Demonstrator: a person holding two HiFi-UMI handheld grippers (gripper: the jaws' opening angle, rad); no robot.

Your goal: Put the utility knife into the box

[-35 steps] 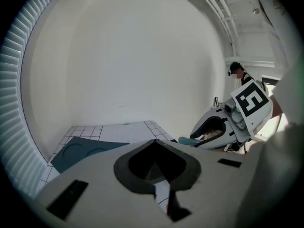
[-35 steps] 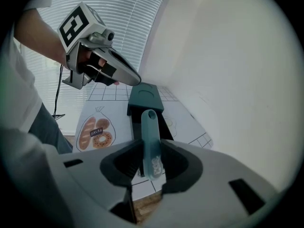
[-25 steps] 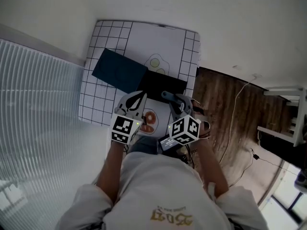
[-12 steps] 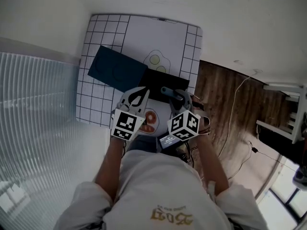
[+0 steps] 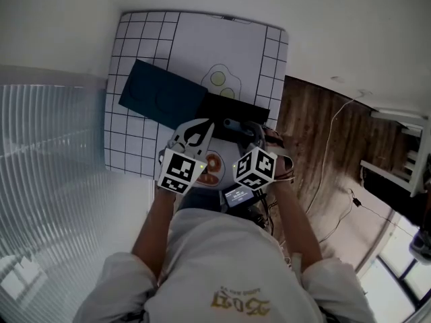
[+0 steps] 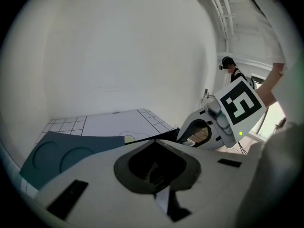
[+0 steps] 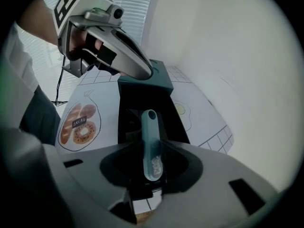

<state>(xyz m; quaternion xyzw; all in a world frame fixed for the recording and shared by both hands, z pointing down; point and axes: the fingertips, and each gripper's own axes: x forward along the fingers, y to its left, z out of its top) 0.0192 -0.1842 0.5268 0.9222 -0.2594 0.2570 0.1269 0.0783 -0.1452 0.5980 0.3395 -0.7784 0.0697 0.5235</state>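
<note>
My right gripper (image 7: 151, 161) is shut on the teal utility knife (image 7: 150, 137), whose free end points out over the open black box (image 7: 137, 103). In the head view the knife (image 5: 234, 124) hangs at the box's (image 5: 236, 108) near edge, in the right gripper (image 5: 247, 134). My left gripper (image 5: 205, 126) hovers just left of it, over the box's near left corner, jaws together and holding nothing. It shows as a white wedge (image 7: 118, 51) in the right gripper view. The left gripper view has only its own jaws (image 6: 154, 165), with the right gripper (image 6: 204, 129) beside them.
A dark blue lid (image 5: 161, 94) lies left of the box, partly under it. The white mat (image 5: 202, 46) has a grid border, an egg drawing (image 5: 219, 81) and a bread drawing (image 5: 210, 168). Wooden floor (image 5: 316, 147) with cables lies past the table's right edge.
Both grippers have edged a little farther over the table toward the box. The right one still holds the knife.
</note>
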